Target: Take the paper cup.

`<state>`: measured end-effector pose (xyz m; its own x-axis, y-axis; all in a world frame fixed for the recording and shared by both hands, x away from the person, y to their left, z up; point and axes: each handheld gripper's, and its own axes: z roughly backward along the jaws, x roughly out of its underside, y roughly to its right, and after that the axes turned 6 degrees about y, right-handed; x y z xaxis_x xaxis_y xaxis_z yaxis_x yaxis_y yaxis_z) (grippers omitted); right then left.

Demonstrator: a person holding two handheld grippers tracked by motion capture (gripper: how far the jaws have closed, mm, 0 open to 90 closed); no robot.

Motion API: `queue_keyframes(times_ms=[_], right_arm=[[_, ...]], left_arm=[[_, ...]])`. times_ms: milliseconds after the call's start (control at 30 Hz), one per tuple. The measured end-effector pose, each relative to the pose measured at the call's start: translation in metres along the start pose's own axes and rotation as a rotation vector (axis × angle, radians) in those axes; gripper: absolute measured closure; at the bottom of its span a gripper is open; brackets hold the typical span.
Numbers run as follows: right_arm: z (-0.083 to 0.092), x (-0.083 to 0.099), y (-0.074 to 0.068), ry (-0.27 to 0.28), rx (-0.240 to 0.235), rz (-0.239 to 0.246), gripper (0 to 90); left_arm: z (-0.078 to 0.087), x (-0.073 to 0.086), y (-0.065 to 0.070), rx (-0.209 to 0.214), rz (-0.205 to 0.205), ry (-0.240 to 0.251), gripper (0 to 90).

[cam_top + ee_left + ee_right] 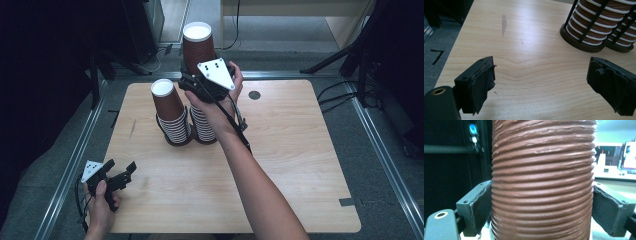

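High view: right gripper (200, 75) clamps the top cup (198, 47) above the right stack (202, 122); left gripper (121, 172) idles agape. Next, probably a straight lift.

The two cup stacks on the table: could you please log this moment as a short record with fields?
surface: wooden table
left stack: brown ribbed cups, upside down, in a black wire holder
right stack: taller stack of the same cups, its holder touching the left one
right tongs: jaws pressed on both sides of the upper cup of the right stack
left tongs: open, nothing between the jaws, low over the near left corner of the table
table mark: grey smudge left of the holders
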<state>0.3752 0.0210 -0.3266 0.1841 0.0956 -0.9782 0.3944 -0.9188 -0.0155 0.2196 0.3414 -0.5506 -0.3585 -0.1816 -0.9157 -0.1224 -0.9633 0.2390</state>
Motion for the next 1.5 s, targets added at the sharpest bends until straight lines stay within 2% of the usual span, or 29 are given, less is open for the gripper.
queue_keyframes(times_ms=[100, 200, 267, 333, 433, 567, 767, 1100, 1200, 1367, 1500], right_arm=[[0.002, -0.006, -0.001, 0.066, 0.002, 0.01, 12.0], [0.003, -0.009, -0.001, 0.103, 0.011, 0.029, 12.4], [0.003, -0.01, 0.0, 0.124, 0.002, 0.033, 12.8], [0.003, -0.01, 0.001, 0.149, -0.007, 0.057, 13.2], [0.003, -0.011, 0.002, 0.159, -0.017, 0.056, 13.3], [0.005, -0.012, 0.0, 0.177, -0.013, 0.083, 13.3], [0.005, -0.017, 0.0, 0.216, -0.01, 0.078, 13.2], [0.007, -0.034, -0.001, 0.275, -0.004, 0.091, 13.1], [0.008, -0.039, 0.0, 0.295, 0.0, 0.078, 13.0], [0.009, -0.045, 0.002, 0.3, 0.003, 0.093, 13.1], [0.011, -0.051, 0.006, 0.312, 0.016, 0.085, 13.0]], left_arm=[[0.0, 0.0, 0.0, 0.001, 0.0, 0.0, 7.9], [0.0, 0.0, 0.0, 0.001, 0.0, 0.0, 7.9], [0.0, 0.0, 0.0, 0.001, 0.001, 0.0, 7.9], [0.0, 0.0, 0.0, 0.0, 0.0, 0.001, 7.9], [0.0, 0.0, 0.0, 0.0, 0.0, 0.001, 7.9], [0.0, 0.0, 0.001, 0.0, 0.0, 0.001, 7.9], [0.0, 0.0, 0.001, 0.0, -0.001, 0.001, 7.9], [0.0, 0.0, 0.0, 0.001, 0.003, 0.003, 7.9], [0.0, 0.0, 0.0, 0.001, 0.003, 0.003, 7.9], [0.0, 0.0, 0.0, 0.001, 0.001, 0.002, 7.9], [0.0, 0.0, 0.0, 0.001, 0.001, 0.002, 7.9]])
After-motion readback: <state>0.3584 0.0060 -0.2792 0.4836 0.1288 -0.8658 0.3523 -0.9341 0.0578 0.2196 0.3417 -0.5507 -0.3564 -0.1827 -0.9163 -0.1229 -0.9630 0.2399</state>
